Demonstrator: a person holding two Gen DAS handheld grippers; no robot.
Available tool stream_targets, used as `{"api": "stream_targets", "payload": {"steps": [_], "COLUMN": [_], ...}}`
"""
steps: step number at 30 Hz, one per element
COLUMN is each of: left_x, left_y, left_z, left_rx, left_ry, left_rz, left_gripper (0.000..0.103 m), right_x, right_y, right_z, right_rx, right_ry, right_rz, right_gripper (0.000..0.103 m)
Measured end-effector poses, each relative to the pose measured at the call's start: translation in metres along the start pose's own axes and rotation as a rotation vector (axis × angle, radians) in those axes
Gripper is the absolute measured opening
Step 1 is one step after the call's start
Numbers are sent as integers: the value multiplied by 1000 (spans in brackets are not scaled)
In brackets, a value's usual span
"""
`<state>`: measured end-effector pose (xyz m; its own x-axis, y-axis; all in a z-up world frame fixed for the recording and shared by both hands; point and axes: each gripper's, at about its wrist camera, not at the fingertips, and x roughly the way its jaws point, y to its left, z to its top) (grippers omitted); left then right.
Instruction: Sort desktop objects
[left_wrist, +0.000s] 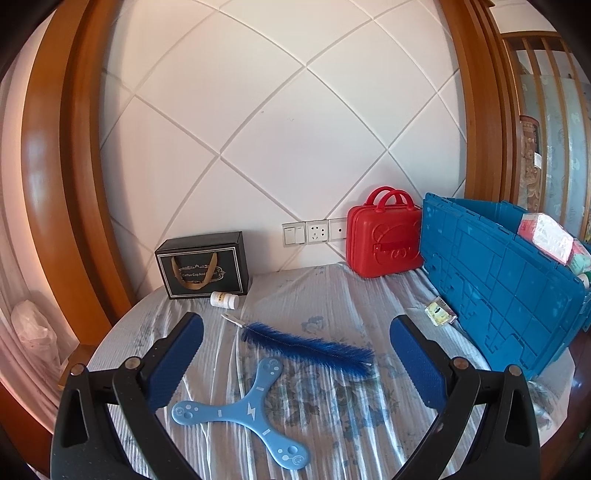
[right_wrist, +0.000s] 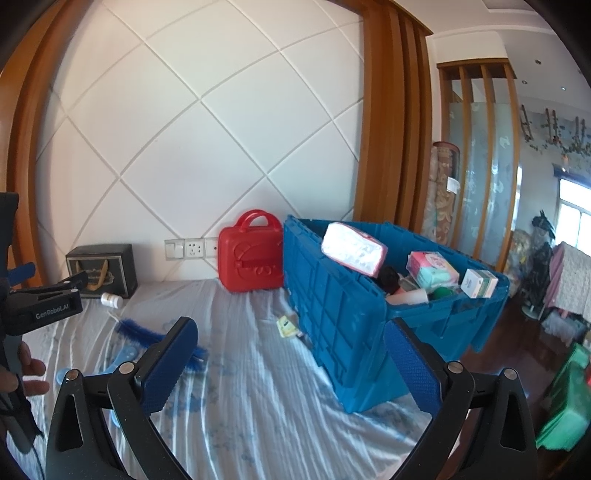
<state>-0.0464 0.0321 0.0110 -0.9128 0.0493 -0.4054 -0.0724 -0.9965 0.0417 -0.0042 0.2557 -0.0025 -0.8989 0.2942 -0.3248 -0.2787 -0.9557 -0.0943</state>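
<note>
A light blue three-armed boomerang (left_wrist: 242, 410) and a blue bristle brush (left_wrist: 310, 347) lie on the striped cloth between the fingers of my open, empty left gripper (left_wrist: 295, 363). A white pill bottle (left_wrist: 224, 299) lies beyond, and a small yellow packet (left_wrist: 439, 312) lies beside the blue crate (left_wrist: 498, 288). My right gripper (right_wrist: 291, 365) is open and empty, above the cloth in front of the crate (right_wrist: 343, 314), which holds several packs and boxes. The brush (right_wrist: 147, 336), bottle (right_wrist: 112, 300) and packet (right_wrist: 286, 326) also show in the right wrist view.
A red toy suitcase (left_wrist: 384, 240) and a black gift box (left_wrist: 203, 269) stand against the white wall. The left gripper's body and a hand (right_wrist: 33, 369) show at the left of the right wrist view. The table edge drops to a dark floor at the right.
</note>
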Motion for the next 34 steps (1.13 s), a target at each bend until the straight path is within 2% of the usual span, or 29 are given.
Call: {"api": "stream_targets", "payload": {"steps": [13,17,24,34], "left_x": [5,10,7,15], "left_y": [8,7,12,11], "left_z": [-1,-4,-4,-4], "left_rx": [-2,21,33,60], "left_ry": [19,38,-2,28], "left_rz": [14,57,82,57], "left_gripper": [102,103,103,103], "right_x": [1,1,2,3], "right_y": [7,8,13,16], "right_z": [-3,-3,-4,-4], "right_rx": [-11,-12,-29,-35], "right_ry": [7,5,6,8], "right_rz": [0,-2,4,11], "right_gripper": [103,103,103,103]}}
